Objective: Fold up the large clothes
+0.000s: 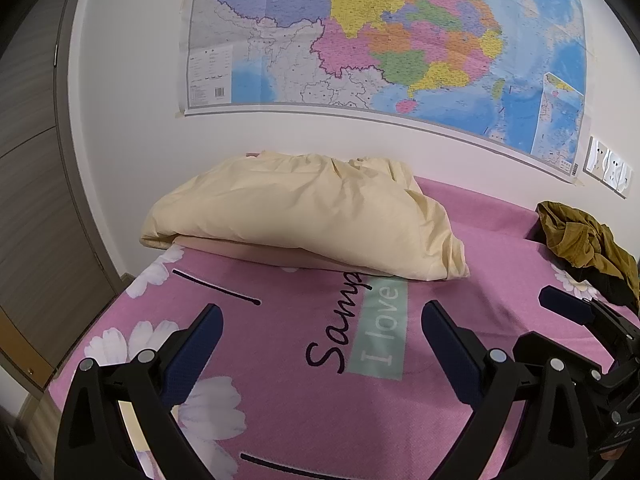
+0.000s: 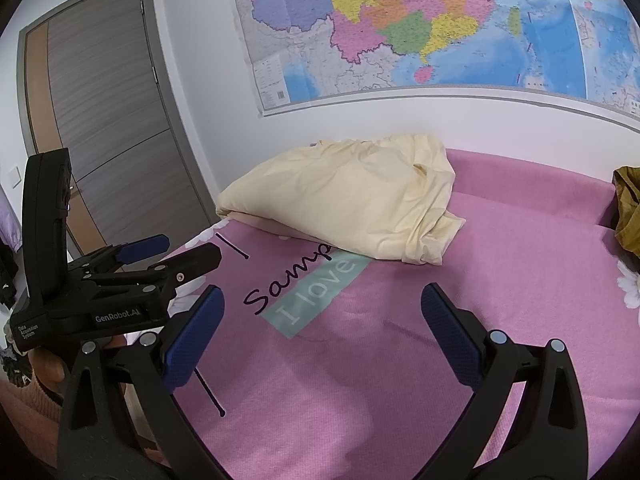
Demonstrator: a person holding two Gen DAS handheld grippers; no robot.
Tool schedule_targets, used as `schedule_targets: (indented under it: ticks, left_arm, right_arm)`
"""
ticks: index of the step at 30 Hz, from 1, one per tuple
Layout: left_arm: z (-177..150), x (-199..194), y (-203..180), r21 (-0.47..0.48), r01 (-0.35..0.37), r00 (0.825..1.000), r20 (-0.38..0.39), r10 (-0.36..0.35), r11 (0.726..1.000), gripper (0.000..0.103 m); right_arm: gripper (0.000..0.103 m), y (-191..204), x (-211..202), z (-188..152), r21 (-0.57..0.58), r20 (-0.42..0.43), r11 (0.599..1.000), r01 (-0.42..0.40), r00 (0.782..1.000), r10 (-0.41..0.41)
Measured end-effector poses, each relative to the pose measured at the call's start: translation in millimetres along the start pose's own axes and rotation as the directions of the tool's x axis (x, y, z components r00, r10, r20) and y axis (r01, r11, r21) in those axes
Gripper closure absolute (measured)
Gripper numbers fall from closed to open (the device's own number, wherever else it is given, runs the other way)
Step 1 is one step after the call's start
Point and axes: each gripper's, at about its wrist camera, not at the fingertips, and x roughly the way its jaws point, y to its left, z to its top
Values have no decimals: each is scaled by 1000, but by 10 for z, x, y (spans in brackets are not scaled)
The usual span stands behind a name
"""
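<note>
A crumpled olive-brown garment (image 1: 584, 246) lies at the right edge of the pink bed; a bit of it shows in the right wrist view (image 2: 627, 212). My left gripper (image 1: 320, 320) is open and empty above the pink bedspread (image 1: 320, 400), short of the cream pillow (image 1: 304, 216). My right gripper (image 2: 320, 304) is open and empty over the bedspread (image 2: 380, 380). The left gripper also shows at the left of the right wrist view (image 2: 176, 250). The right gripper shows at the right of the left wrist view (image 1: 568, 300).
The cream pillow (image 2: 352, 200) lies at the head of the bed against the white wall. A large map (image 1: 400, 40) hangs above it. A wooden door (image 2: 104, 120) stands to the left. Wall sockets (image 1: 608, 168) are at the right.
</note>
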Motion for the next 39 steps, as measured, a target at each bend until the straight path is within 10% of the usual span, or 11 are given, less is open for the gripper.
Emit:
schedule_targets:
  ticks: [39]
  left_arm:
    - [-13, 65, -127, 20, 15, 1000, -10, -15, 1000, 7]
  right_arm:
    - [6, -96, 12, -27, 21, -1, 1000, 3, 1000, -3]
